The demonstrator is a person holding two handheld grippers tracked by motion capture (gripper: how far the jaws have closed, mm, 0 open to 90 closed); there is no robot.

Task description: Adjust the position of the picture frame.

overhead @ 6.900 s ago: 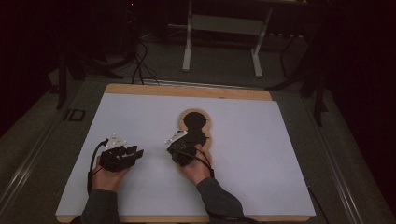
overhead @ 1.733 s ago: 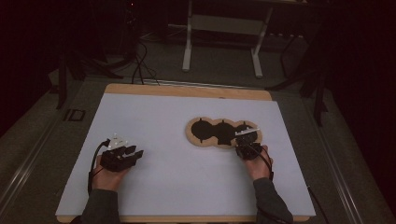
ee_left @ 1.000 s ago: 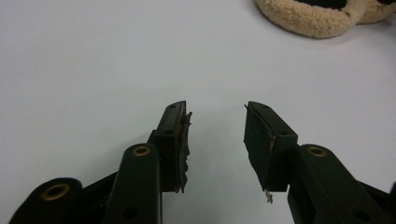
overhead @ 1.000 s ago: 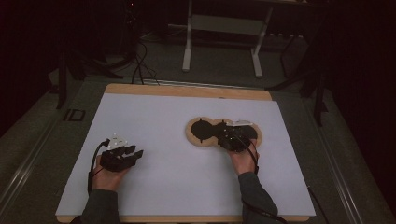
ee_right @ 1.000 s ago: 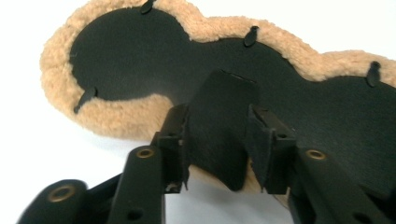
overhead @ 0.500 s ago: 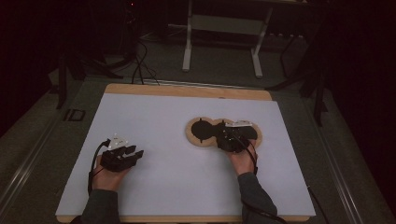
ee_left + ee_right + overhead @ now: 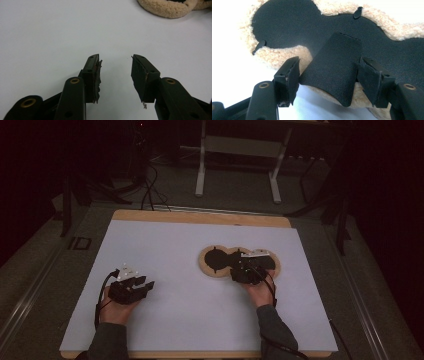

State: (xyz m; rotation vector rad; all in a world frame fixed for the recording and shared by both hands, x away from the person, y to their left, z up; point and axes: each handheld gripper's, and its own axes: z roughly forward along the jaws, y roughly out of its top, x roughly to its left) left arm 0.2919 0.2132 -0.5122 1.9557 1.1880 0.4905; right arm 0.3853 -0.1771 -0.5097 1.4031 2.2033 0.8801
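Jaws of the right gripper [image 7: 327,75] have just been opening and now stand apart around the black flap of the fleece pad [image 7: 215,271], which lies lengthwise across the table [image 7: 165,245] directly ahead, while the left gripper [image 7: 115,75] waits open, well apart.

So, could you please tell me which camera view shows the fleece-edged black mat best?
The right gripper view: the mat shows close up, fleece rim and raised black flap clear. The high view shows its whole outline, small. The left gripper view catches a fleece edge.
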